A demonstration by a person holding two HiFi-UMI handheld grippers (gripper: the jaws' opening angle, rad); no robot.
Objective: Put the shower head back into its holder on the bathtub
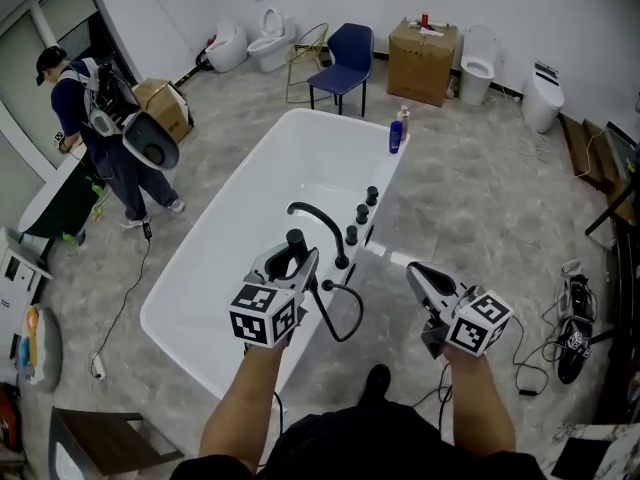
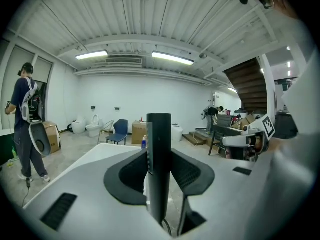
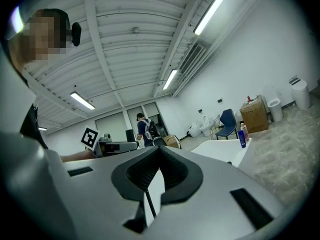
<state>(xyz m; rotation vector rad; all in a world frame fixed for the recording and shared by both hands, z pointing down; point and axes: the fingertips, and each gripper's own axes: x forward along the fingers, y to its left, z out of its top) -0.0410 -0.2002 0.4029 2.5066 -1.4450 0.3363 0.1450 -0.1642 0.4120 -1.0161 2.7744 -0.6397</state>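
Left gripper view: claw [image 2: 159, 151] grips shower head [image 2: 159, 174]; head view adds hose [image 1: 358, 310].

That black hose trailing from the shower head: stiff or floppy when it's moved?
Probably floppy: the hose sags in a loose loop below the shower head clamped in the left gripper. It will likely swing and drag behind, and might snag on the knobs along the bathtub rim.

Bathtub [image 1: 175, 273] glossy smooth white; shower head [image 2: 159, 164] matt black, its hose [image 1: 355, 313] smooth black; floor [image 1: 470, 178] smooth grey stone-look, faint sheen; box [image 1: 420, 58] brown matt cardboard.
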